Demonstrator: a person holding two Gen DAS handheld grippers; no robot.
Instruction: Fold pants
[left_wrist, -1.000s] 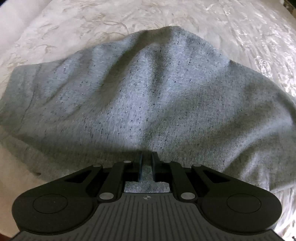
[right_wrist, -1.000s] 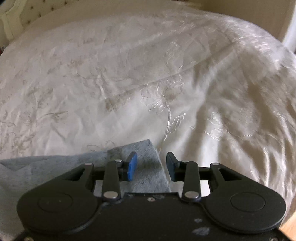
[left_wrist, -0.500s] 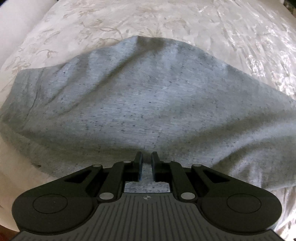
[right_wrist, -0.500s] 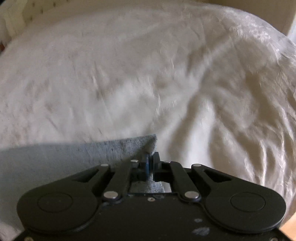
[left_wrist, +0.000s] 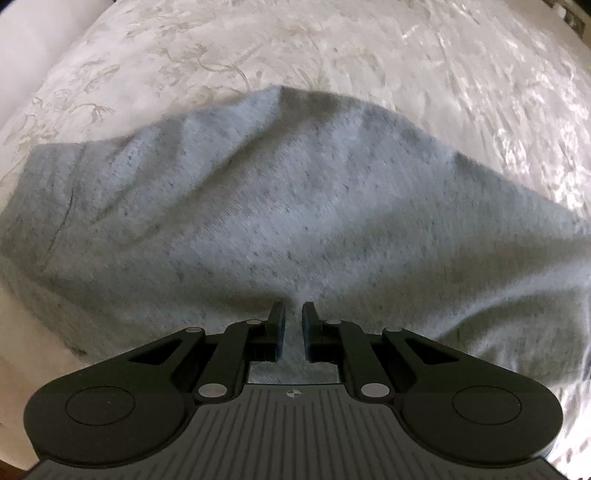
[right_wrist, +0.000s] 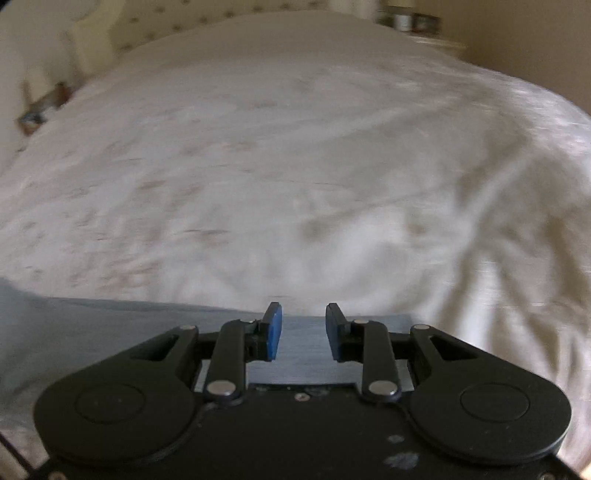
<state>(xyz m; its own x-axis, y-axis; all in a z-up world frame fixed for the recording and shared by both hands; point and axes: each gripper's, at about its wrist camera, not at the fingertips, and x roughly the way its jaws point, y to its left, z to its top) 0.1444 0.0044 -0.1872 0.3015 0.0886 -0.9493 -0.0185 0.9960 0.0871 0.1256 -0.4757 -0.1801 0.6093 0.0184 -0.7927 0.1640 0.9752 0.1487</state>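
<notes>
Grey flecked knit pants (left_wrist: 295, 206) lie spread on cream embroidered bedspread (left_wrist: 369, 48), bulk beyond left gripper (left_wrist: 294, 325).

Left gripper pinches pants fabric, jaws nearly together. Right gripper (right_wrist: 303, 332) opening, pants edge (right_wrist: 110, 317) beneath jaws, pads clear of it.

Advice: keep left pinch firm; right should re-grip edge corner before lifting.

Right view alone shows bed's far end; left view alone shows pants' wrinkles.

A cream embroidered bedspread (left_wrist: 388, 48) covers the bed, headboard (right_wrist: 207, 22) beyond.
</notes>
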